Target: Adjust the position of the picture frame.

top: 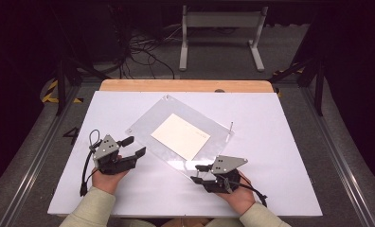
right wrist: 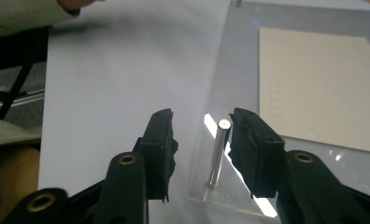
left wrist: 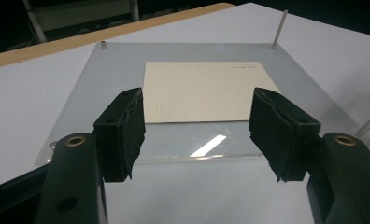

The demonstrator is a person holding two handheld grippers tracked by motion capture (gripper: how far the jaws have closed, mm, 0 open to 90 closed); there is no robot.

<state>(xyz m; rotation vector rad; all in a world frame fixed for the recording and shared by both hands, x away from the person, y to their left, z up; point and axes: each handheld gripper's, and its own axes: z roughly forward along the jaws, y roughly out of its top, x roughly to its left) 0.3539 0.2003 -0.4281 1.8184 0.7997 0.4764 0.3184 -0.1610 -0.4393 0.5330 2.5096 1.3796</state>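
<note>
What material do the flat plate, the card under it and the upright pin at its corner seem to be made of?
Plate: probably clear acrylic or glass, glossy; the table shows through and a light glints on it.
Card: likely matte cream paper or cardboard, flat, with faint print.
Pin: apparently polished metal, silvery with a bright highlight, standing between the right gripper jaws, not yet clamped.

card (top: 180, 136) on clear plate (top: 147, 120) mid-table (top: 271, 189), upright pin (right wrist: 218, 151) at plate's near corner, between right gripper (right wrist: 199, 140) jaws

Upright metal pin (right wrist: 218, 151) on clear plate's (right wrist: 234, 70) corner
</note>
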